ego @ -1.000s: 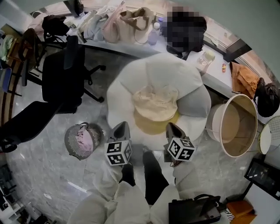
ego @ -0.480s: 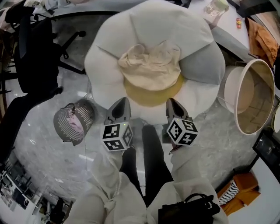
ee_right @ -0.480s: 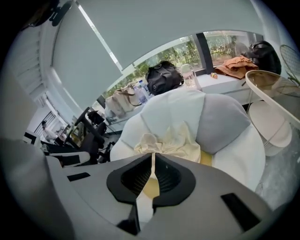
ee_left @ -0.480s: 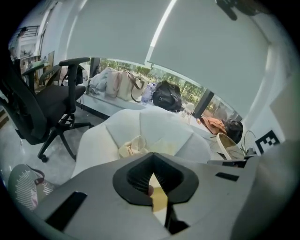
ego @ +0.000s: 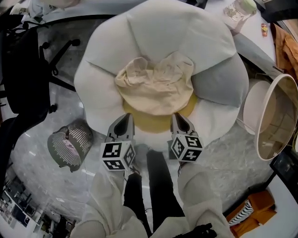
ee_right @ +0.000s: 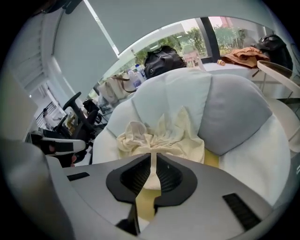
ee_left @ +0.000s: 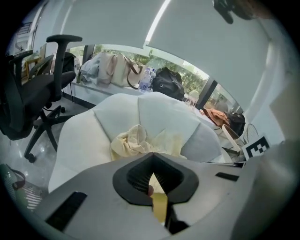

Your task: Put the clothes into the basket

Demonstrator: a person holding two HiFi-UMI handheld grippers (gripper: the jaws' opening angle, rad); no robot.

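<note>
A crumpled cream garment (ego: 156,86) lies on the yellow centre (ego: 153,122) of a white flower-shaped cushion seat (ego: 158,32). My left gripper (ego: 125,116) and right gripper (ego: 178,115) hover side by side just short of the garment's near edge, both shut with nothing in them. The left gripper view has the garment (ee_left: 136,140) beyond its closed tips (ee_left: 151,157). Past the right gripper (ee_right: 153,154) in its own view, the garment (ee_right: 159,133) sits close ahead. A wire mesh basket (ego: 86,135) holding a pink garment (ego: 70,148) stands on the floor to the left.
A large white round tub (ego: 279,116) lies tipped at the right of the seat. A black office chair (ego: 23,69) stands at the left. An orange cloth (ego: 284,46) and a bottle (ego: 237,9) rest on the desk behind. The person's legs are below the grippers.
Both grippers have sunk toward the seat and now sit close to the cream garment's near edge. The view has closed in on the cushion. The jaws look the same.
</note>
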